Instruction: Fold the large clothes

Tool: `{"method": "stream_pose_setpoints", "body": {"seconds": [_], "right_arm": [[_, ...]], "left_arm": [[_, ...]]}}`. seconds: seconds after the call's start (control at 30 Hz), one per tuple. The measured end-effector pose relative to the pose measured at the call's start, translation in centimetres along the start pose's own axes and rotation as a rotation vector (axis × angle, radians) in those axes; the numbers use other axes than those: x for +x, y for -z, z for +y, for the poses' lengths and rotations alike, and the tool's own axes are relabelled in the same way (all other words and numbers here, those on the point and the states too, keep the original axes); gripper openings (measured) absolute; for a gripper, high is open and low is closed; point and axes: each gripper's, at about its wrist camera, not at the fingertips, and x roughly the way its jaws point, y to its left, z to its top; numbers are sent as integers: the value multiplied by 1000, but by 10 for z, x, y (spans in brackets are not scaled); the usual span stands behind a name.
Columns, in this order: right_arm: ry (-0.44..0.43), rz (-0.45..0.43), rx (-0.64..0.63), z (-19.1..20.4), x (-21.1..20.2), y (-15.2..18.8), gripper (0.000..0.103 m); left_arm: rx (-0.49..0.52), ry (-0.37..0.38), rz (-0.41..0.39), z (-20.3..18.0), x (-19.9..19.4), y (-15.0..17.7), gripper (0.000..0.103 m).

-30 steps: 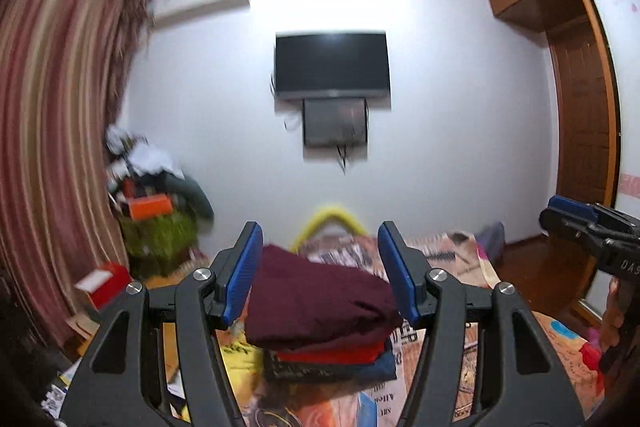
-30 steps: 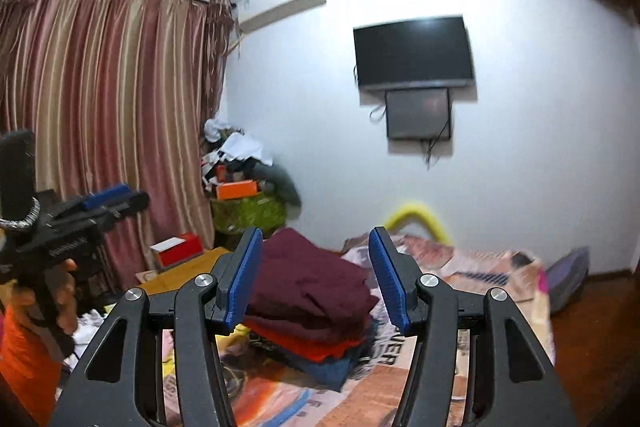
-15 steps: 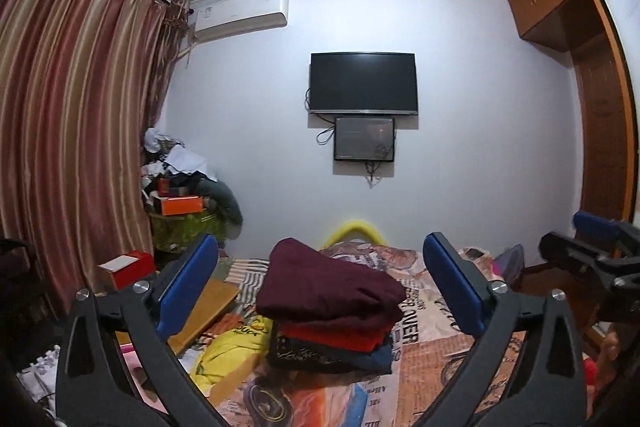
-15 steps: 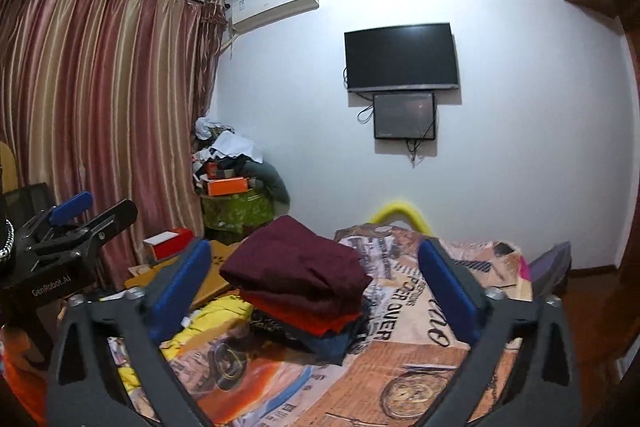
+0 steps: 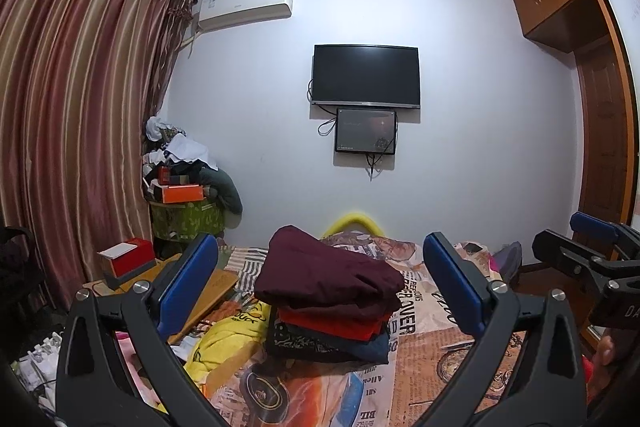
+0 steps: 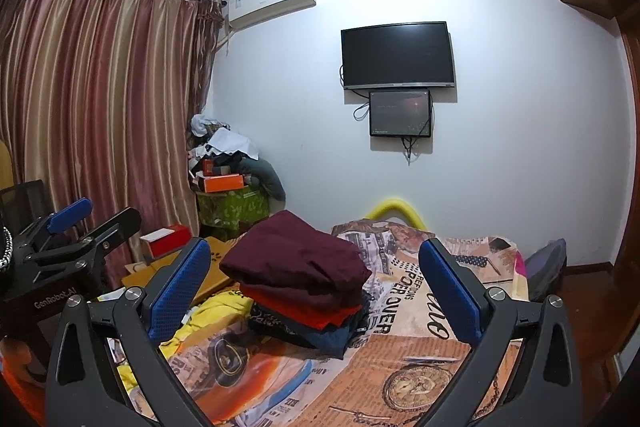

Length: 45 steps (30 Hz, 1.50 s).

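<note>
Left wrist view: left gripper (image 5: 320, 287) and right gripper (image 6: 316, 285) jaws wide, empty — maroon garment (image 5: 328, 273) atop folded stack, soft, limp; grip by edge.

bedsheet (image 6: 404, 311): "POER OVER", large black print
left gripper (image 6: 72, 259): body marked "GenRobot.AI" in white
yellow garment (image 5: 236, 327): "DUCK", partly creased

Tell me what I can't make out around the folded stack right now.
- Folded stack: lower garments hidden under the maroon one, both views.
- Yellow garment: partly behind the left gripper fingers, left view.
- Right gripper: cut off by the left view's edge.
</note>
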Motion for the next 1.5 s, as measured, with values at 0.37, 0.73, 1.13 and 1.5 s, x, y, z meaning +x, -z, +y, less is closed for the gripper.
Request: {"method": "stream_pose_setpoints", "body": {"seconds": [0.37,0.73,1.13,1.5], "right_arm": [[-1,25,12,-1,-1,6,103],[2,52,25,-5,-1,9,103],[4,67,44,-12,0,8,103],[4,70,33,-9,0,6,103]], "left_arm": [[14,-3,19,0,4,6,103],[23,4,66,-1,18,17,103],[24,16,77,-2,24,18,103],[31,42,81,-3,27,22,103]]}}
